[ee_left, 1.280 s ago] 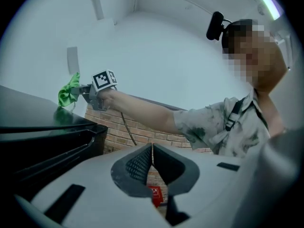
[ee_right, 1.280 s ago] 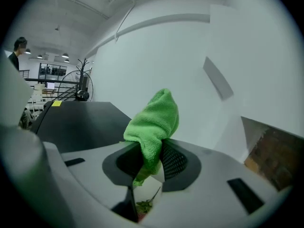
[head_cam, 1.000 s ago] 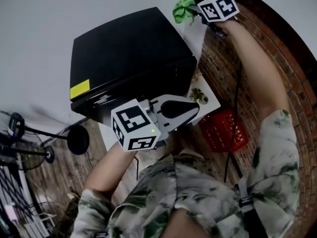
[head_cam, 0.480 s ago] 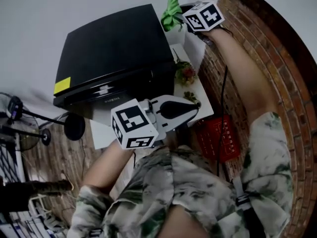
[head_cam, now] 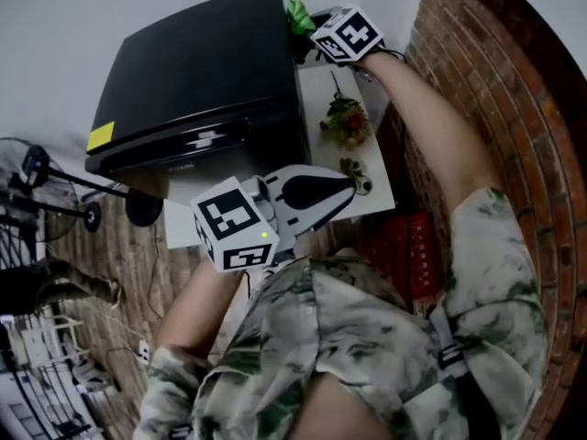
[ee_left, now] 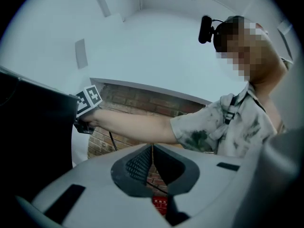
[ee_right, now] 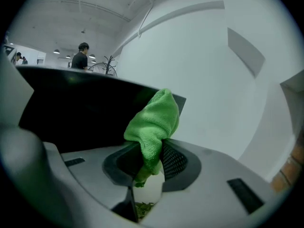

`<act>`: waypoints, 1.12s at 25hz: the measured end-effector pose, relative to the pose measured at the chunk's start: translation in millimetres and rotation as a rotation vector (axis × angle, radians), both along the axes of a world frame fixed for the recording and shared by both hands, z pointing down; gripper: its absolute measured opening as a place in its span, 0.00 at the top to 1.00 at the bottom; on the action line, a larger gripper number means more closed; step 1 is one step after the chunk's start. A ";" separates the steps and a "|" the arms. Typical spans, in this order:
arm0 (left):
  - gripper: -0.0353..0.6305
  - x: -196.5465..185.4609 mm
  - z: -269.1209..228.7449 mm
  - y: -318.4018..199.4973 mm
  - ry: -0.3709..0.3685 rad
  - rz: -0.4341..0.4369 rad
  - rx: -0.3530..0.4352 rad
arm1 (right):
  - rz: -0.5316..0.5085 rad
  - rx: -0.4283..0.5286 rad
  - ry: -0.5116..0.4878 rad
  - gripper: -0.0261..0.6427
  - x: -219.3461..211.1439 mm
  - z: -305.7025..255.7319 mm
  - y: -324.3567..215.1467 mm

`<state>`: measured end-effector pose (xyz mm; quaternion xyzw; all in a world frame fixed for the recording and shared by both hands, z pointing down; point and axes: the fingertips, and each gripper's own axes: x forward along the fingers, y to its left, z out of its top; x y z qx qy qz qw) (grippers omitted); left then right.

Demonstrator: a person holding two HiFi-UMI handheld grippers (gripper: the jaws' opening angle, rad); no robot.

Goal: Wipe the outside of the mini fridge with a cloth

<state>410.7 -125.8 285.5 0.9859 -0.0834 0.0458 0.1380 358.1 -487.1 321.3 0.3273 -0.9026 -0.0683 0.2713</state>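
Mini fridge (head_cam: pixel 197 71): black, boxy, standing against a pale wall, with a yellow label (head_cam: pixel 101 137) on the left end of its front top edge. White desk (head_cam: pixel 312 85): just beside the fridge on its right, bearing a small bunch of flowers (head_cam: pixel 345 122) with red blooms and, nearer the person, a smaller item too unclear to name. Cloth (head_cam: pixel 298 15): green, bunched, and pinched between the pads of the right claw (head_cam: pixel 310 37), its loose upper end standing out above them. It was held at the far right top corner of the fridge, and in the right gripper view it stood close before the dark fridge side, whether touching could not be told. Right claw: closed on the cloth, with the arm stretched out over the desk. Left claw (head_cam: pixel 350 192): held low near the person's chest, over the near edge of the desk and well apart from the cloth, its pads drawn together to a thin slit with nothing gripped. Red crate (head_cam: pixel 404 255): on the floor beside the desk. Brick wall (head_cam: pixel 495 81): along the right.
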 end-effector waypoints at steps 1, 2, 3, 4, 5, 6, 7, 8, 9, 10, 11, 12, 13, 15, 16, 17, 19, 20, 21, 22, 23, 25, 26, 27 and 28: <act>0.91 1.9 2.6 -0.8 -0.004 -0.010 -0.002 | -0.006 -0.007 -0.005 0.80 0.2 9.4 -0.1; 0.91 3.3 5.1 -1.7 -0.009 -0.020 -0.002 | -0.010 -0.015 -0.012 0.80 0.8 18.9 -0.3; 0.91 4.1 7.6 -2.7 -0.014 -0.028 -0.003 | -0.011 -0.026 -0.018 0.80 1.5 28.9 -0.7; 0.91 4.4 9.7 -3.5 -0.017 -0.035 -0.005 | -0.013 -0.036 -0.019 0.80 1.8 39.1 -1.1; 0.91 4.3 11.5 -4.2 -0.020 -0.041 -0.007 | -0.015 -0.044 -0.017 0.80 1.3 48.9 -1.6; 0.91 3.9 13.1 -4.8 -0.023 -0.047 -0.009 | -0.017 -0.048 -0.013 0.80 -0.1 57.6 -1.9; 0.91 3.4 14.3 -5.4 -0.025 -0.054 -0.012 | -0.019 -0.050 -0.008 0.80 -1.8 65.6 -2.2; 0.91 3.2 15.3 -5.8 -0.027 -0.060 -0.015 | -0.021 -0.054 0.001 0.80 -3.0 74.8 -2.1; 0.91 3.3 16.0 -5.7 -0.027 -0.066 -0.019 | -0.022 -0.069 0.012 0.80 -3.0 87.3 -1.6; 0.91 3.6 16.9 -5.1 -0.027 -0.071 -0.023 | -0.021 -0.090 0.023 0.80 -2.6 102.0 -0.1; 0.91 4.0 17.8 -4.0 -0.028 -0.075 -0.027 | -0.020 -0.112 0.030 0.80 -2.1 116.7 1.8; 0.91 4.6 18.8 -2.9 -0.030 -0.078 -0.030 | -0.017 -0.130 0.037 0.80 -1.6 130.6 3.7; 0.91 5.4 19.9 -1.9 -0.032 -0.079 -0.032 | -0.013 -0.143 0.047 0.80 -0.6 144.0 5.2; 0.91 7.6 22.3 0.5 -0.040 -0.078 -0.029 | -0.003 -0.159 0.072 0.80 2.1 170.9 8.2; 0.91 8.3 23.7 1.7 -0.045 -0.078 -0.027 | 0.003 -0.174 0.080 0.80 2.9 184.7 10.9; 0.91 8.3 25.1 2.6 -0.049 -0.080 -0.028 | 0.010 -0.195 0.083 0.80 3.1 198.5 14.2; 0.91 7.4 27.3 2.5 -0.050 -0.089 -0.037 | 0.021 -0.242 0.084 0.80 3.1 221.8 20.8; 0.91 6.8 28.2 1.6 -0.050 -0.095 -0.042 | 0.023 -0.262 0.084 0.80 3.1 230.6 23.5; 0.91 6.3 29.0 0.9 -0.050 -0.100 -0.047 | 0.021 -0.278 0.083 0.80 2.6 237.6 26.1; 0.91 5.5 30.0 0.6 -0.050 -0.104 -0.050 | 0.016 -0.290 0.082 0.80 1.1 243.3 28.8; 0.91 4.6 31.0 0.8 -0.052 -0.108 -0.053 | 0.010 -0.297 0.081 0.80 -0.8 248.1 31.4; 0.91 2.7 32.4 0.6 -0.053 -0.114 -0.057 | 0.004 -0.309 0.088 0.80 -1.4 256.6 34.7; 0.91 1.7 32.4 -0.2 -0.051 -0.117 -0.058 | 0.009 -0.315 0.094 0.80 1.0 259.5 34.9; 0.91 0.7 31.8 -1.1 -0.049 -0.120 -0.059 | 0.021 -0.319 0.098 0.80 5.6 260.9 33.8; 0.91 -0.3 30.9 -1.8 -0.046 -0.123 -0.060 | 0.039 -0.320 0.100 0.80 11.6 260.3 31.6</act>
